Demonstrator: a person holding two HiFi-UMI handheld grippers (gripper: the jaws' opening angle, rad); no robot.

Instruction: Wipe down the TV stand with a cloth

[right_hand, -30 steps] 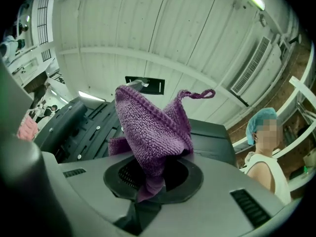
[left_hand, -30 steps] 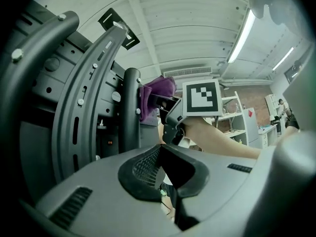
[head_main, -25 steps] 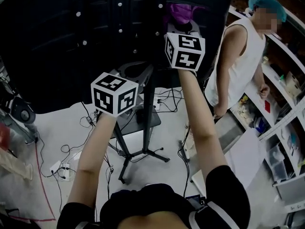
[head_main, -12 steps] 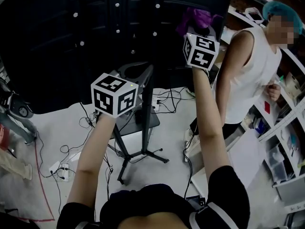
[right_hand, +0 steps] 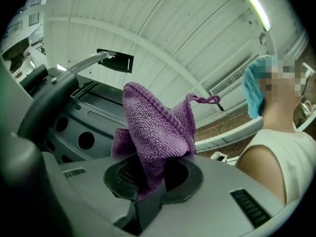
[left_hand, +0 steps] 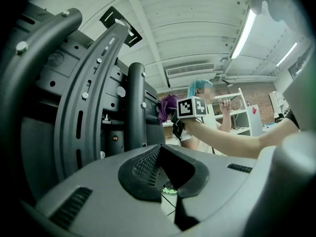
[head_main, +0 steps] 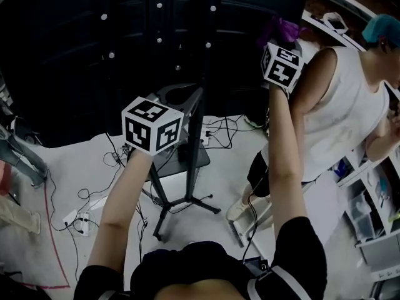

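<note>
The black TV stand's pole (head_main: 204, 74) rises from splayed legs (head_main: 187, 200) to the dark back of the screen (head_main: 94, 55). A purple cloth (head_main: 279, 28) is bunched against the screen's right edge, and my right gripper (right_hand: 148, 174) is shut on this cloth (right_hand: 155, 127). Its marker cube (head_main: 282, 66) sits just below the cloth. My left gripper (left_hand: 160, 149) is shut with nothing in it, close to the pole (left_hand: 136, 107) and a curved slotted bracket (left_hand: 94, 83). Its cube (head_main: 153, 125) hangs left of the pole.
A person in a white sleeveless top (head_main: 340, 105) and teal hair cap stands close by the right gripper. White shelving (head_main: 375, 186) with small items lines the right side. Cables and a power strip (head_main: 81, 217) lie on the floor round the stand's legs.
My right gripper has carried the cloth rightward and up along the back of the screen to its right edge. The person has stepped closer. My left gripper has barely moved.
</note>
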